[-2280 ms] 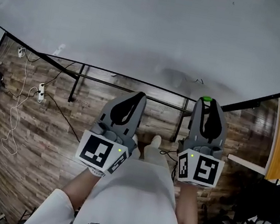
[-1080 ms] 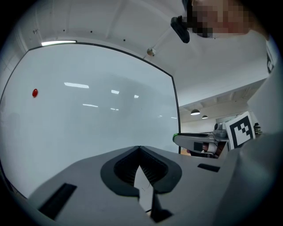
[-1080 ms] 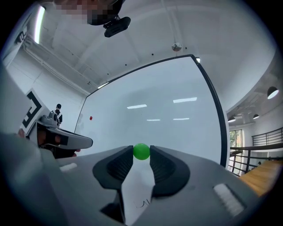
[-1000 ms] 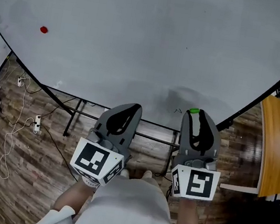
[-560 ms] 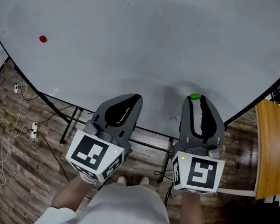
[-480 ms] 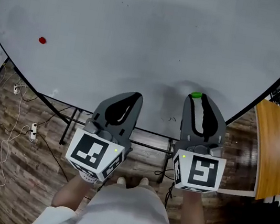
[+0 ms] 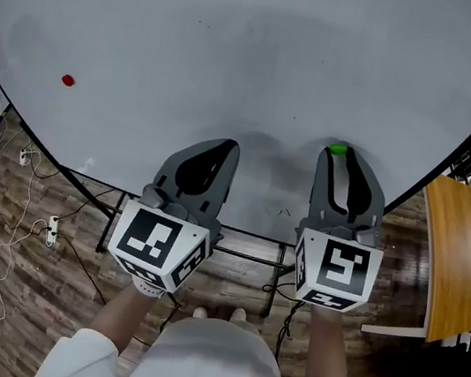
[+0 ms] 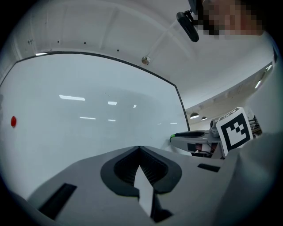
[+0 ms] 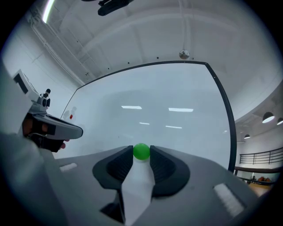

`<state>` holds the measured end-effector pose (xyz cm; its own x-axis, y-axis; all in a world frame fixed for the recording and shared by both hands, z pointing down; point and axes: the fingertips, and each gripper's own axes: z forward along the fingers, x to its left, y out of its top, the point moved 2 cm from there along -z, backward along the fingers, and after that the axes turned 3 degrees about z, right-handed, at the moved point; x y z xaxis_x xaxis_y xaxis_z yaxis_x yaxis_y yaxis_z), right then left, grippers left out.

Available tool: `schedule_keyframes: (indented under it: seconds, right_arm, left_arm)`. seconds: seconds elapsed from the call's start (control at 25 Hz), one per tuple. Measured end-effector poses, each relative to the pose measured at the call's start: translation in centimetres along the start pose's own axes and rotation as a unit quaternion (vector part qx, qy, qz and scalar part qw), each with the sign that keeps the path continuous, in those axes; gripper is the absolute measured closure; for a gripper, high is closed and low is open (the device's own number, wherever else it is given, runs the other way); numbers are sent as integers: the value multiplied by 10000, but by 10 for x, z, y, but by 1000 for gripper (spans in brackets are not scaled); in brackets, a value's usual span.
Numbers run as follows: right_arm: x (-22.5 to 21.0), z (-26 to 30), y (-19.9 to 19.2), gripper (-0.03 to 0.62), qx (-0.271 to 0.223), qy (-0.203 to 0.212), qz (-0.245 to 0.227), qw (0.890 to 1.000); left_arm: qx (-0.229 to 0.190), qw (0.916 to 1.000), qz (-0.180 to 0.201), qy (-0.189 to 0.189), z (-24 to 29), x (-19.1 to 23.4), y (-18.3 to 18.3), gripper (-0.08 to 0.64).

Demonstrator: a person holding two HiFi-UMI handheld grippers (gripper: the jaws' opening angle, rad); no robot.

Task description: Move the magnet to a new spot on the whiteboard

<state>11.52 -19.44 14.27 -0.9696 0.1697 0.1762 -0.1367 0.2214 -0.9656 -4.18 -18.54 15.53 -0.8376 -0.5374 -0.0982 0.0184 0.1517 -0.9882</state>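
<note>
Magnet [image 9: 141,151], the green one, is pinched right at the tips of the right gripper [image 7: 339,158]. The jaws are closed on it from both sides, and it's a small round thing w/ not much pad on it. Left gripper [image 8: 139,149] is closed on nothing, jaws together, hanging just beside the right one but not touching it.

Magnet is up in front of the whiteboard [image 7: 242,41], low down near the bottom edge. Can't tell from any view if it's actually touching the surface yet.

What could go wrong, imo:
- Tip-only grip on a round thing. If it meets the board at an angle or gets bumped, it prob squirts out sideways.
- If the jaws open before there's real contact, it just drops. Straight below is the wood floor [image 7: 40,285] w/ the board's legs and some cables, so good luck finding it.
- If the pull kicks in early, it could snap over and twist out of the jaws, landing wherever instead of the chosen spot.
- It's close to the bottom edge, so a sloppy placement could land on the frame.

Red magnet [image 7: 68,80] is way off at the left, well apart, so no clash there. Left gripper is the only thing close enough to knock it.
</note>
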Motion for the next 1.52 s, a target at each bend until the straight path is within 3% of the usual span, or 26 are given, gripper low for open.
schedule_keyframes:
  seconds: [0.52, 1.52]
  right_arm:
    - [1, 23, 13, 462, -43, -373, -405, 9985]
    - [5, -5, -6, 456, 27, -257, -160, 9995]
  left_arm:
    - [-73, 9999, 64, 41, 13, 10, 5, 554]
    - [184, 9998, -71, 44, -9, 0, -15, 554]
